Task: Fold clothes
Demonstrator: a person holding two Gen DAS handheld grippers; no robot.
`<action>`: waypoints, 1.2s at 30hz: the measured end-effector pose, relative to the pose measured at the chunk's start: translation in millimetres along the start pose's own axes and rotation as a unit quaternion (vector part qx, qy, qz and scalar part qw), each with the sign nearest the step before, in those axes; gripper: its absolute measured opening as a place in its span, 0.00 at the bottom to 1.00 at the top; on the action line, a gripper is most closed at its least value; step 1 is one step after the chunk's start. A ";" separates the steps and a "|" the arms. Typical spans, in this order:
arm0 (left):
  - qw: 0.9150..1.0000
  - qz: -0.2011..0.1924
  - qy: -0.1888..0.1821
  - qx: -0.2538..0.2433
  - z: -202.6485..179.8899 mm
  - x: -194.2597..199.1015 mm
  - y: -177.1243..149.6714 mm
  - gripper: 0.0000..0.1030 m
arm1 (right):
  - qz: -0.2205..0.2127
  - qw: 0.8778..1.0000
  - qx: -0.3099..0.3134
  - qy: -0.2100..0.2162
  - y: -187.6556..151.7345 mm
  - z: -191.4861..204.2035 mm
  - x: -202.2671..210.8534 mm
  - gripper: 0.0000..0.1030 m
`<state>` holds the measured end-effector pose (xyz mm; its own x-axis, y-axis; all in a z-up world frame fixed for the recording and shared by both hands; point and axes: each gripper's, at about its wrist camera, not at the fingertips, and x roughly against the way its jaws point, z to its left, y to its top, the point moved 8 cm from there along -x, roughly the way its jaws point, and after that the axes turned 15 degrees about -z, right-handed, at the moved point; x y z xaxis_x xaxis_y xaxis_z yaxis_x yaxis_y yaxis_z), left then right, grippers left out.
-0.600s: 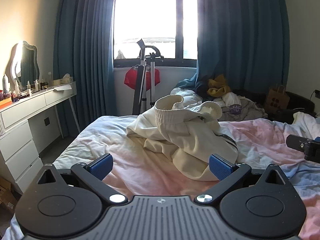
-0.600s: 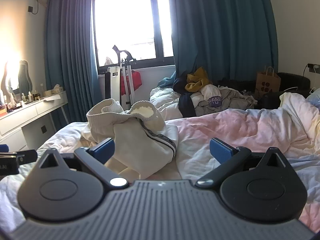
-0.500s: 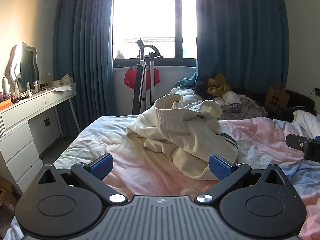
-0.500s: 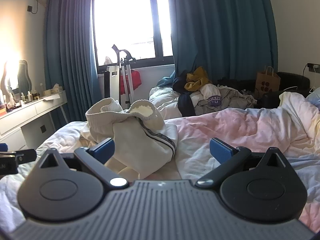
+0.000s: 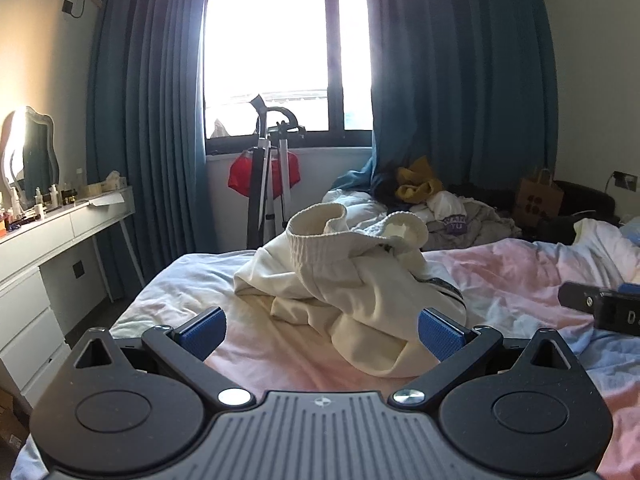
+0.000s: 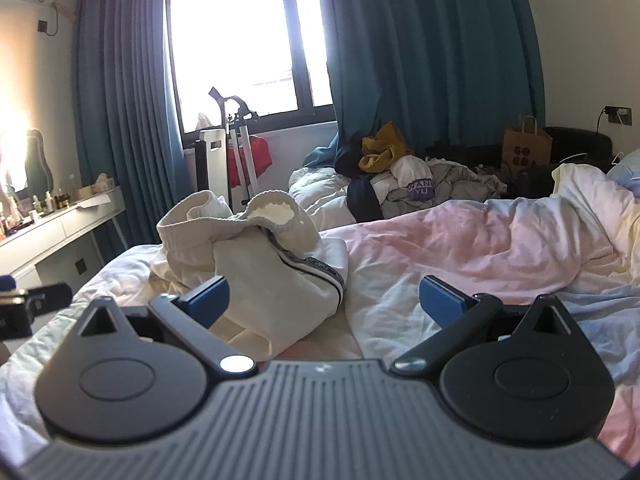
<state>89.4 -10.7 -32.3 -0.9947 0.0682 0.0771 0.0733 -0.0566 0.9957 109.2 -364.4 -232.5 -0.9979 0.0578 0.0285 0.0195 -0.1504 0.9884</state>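
Both the left gripper (image 5: 320,330) and right gripper (image 6: 324,298) gape wide, empty. Crumpled cream trousers (image 5: 352,284) lie on a pink-white duvet (image 6: 480,248). Teal curtains (image 5: 460,80) frame a bright window (image 5: 272,40).

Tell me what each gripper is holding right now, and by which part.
Nothing is held. The left gripper and right gripper are both open, short of the crumpled cream trousers on the bed.
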 end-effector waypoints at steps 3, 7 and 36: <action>1.000 -0.001 0.000 0.004 6.0 -0.3 -4.0 1.00 | 0.000 1.000 0.009 -0.003 -1.7 3.2 -2.1 1.00; 1.000 0.000 0.009 0.004 14.5 1.6 -7.8 1.00 | 0.001 1.000 0.016 0.003 -5.6 9.1 -3.2 1.00; 0.999 0.045 0.003 0.009 19.0 -30.9 -25.7 1.00 | 0.016 1.000 0.017 0.004 -27.6 14.9 -11.1 1.00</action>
<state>119.6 7.6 -59.3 -0.9843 0.0577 0.1668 0.1644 -0.0447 0.9854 120.6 -346.1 -257.9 -0.9972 0.0451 0.0595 0.0538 -0.1193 0.9914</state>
